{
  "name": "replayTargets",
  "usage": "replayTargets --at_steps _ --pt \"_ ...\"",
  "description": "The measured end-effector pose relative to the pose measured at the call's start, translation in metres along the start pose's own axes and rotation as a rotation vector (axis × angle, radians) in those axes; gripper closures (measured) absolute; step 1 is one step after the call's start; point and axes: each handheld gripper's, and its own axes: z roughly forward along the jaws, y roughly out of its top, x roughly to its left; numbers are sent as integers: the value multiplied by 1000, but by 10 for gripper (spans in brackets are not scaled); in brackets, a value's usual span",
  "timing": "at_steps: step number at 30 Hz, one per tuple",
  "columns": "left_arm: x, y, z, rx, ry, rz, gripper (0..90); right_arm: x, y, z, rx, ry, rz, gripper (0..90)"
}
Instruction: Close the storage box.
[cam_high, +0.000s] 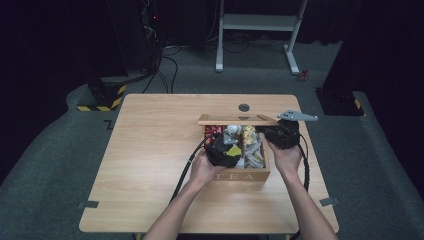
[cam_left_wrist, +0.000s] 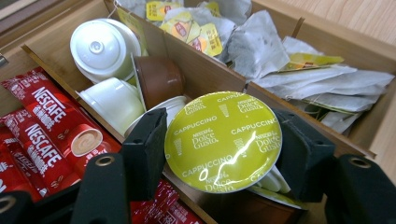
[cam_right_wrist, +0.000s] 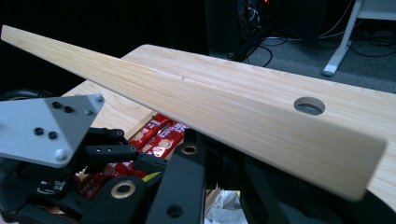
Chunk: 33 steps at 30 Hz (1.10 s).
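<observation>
A wooden box marked TEA (cam_high: 245, 176) stands open at the table's middle. My left gripper (cam_left_wrist: 219, 140) is inside it, shut on a Dolce Gusto cappuccino capsule (cam_left_wrist: 224, 142) with a yellow-green foil top, held just above a middle compartment. My right gripper (cam_high: 281, 134) is at the right end of the raised box lid (cam_high: 235, 120). In the right gripper view the lid (cam_right_wrist: 210, 107) lies across its black fingers (cam_right_wrist: 187, 186) and hides their tips.
The compartments hold red Nescafe sachets (cam_left_wrist: 46, 121), white capsules (cam_left_wrist: 100, 46), a brown capsule (cam_left_wrist: 159, 79) and paper tea bags (cam_left_wrist: 299, 79). A round hole (cam_high: 243, 107) is in the table behind the box. Bare tabletop (cam_high: 150, 165) lies to the left.
</observation>
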Motion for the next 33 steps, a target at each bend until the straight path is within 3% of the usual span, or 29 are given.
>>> replayTargets --at_steps 11,19,33 --pt "-4 2 -20 -83 -7 13 393 0 -1 0 -3 5 8 889" --pt "-3 -5 -38 -144 -35 -15 395 -1 -2 0 -4 10 13 898" --pt "6 -18 -65 -196 -28 -34 397 0 -3 1 -6 6 14 899"
